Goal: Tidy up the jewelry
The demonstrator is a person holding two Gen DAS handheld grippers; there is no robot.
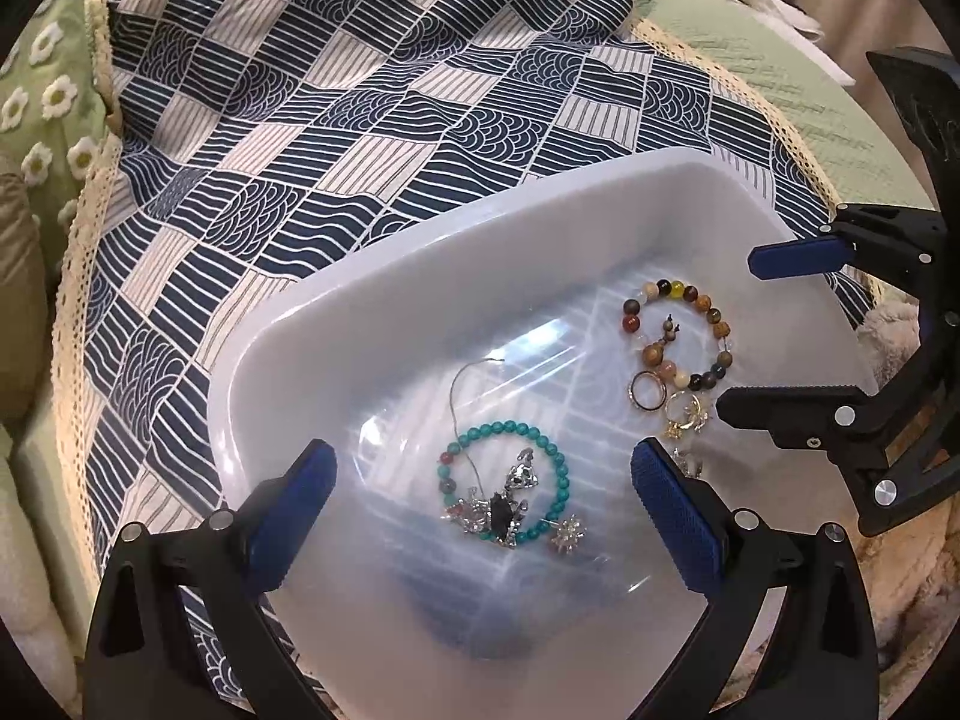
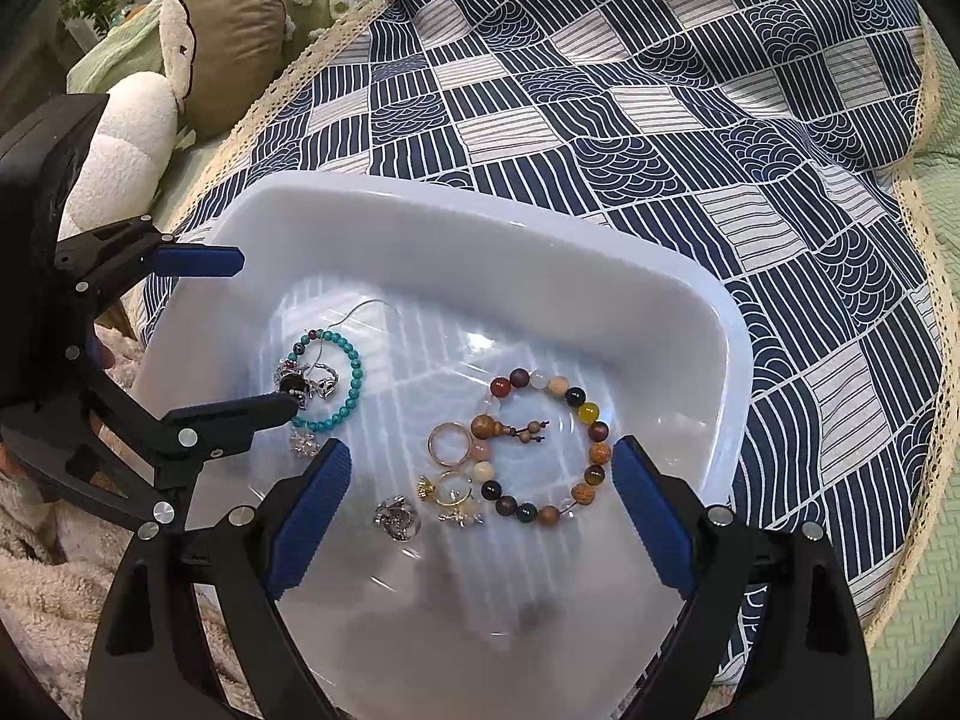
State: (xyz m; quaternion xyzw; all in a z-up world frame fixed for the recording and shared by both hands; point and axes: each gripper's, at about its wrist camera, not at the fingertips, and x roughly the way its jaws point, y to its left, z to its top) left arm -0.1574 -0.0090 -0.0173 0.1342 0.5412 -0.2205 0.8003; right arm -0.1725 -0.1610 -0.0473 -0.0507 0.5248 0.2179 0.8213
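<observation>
Currently we hold both grippers spread and empty: left gripper (image 1: pixel 483 519) directly over the turquoise bead bracelet (image 1: pixel 543 438), right gripper (image 2: pixel 480 525) nearer the multicolour bead bracelet (image 2: pixel 591 414), both inside the white tray (image 2: pixel 420 222).

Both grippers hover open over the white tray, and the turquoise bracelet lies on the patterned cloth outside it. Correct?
Not quite: the turquoise bracelet lies inside the white tray, as the left wrist view shows. Both the left gripper and right gripper do hover open.

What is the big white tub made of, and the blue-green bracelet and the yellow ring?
The tub looks like glossy, see-through plastic: the cloth's pattern shows through its floor. The turquoise bracelet seems to be polished stone or glass beads; I cannot tell which. The ring looks like shiny gold-coloured metal.
</observation>
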